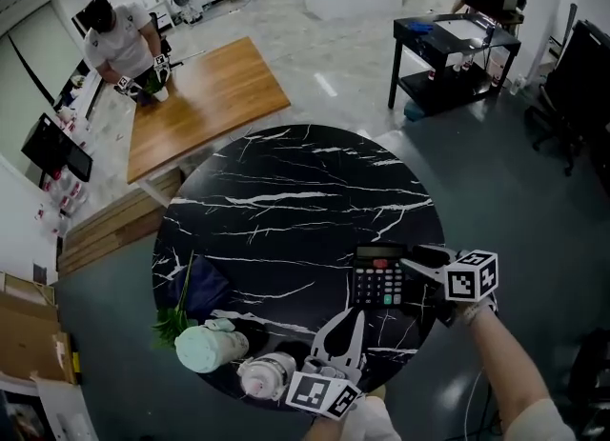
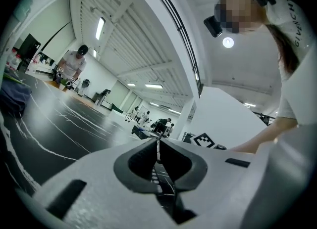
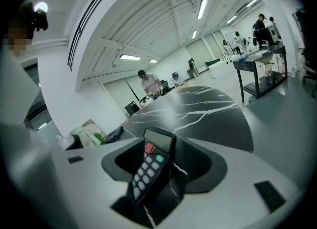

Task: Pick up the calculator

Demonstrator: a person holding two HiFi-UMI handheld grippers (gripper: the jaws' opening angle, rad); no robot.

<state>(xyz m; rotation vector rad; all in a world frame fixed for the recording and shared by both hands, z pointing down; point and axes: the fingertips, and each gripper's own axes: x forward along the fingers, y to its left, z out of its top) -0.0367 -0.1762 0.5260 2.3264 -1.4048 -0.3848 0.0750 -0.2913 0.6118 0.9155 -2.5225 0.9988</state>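
Black push-button calculator [image 1: 378, 277] lies lower right on the round black marble table [image 1: 286, 191], right gripper [image 1: 415, 282] fingers spread astride it for the clamp, not pinching yet; left gripper [image 1: 347, 321] fingers pressed together, idle nearby.

one calculator [image 1: 378, 277], two tools [image 1: 351, 317] [image 1: 408, 282], one table [image 1: 286, 191], one cloth [image 1: 205, 287]
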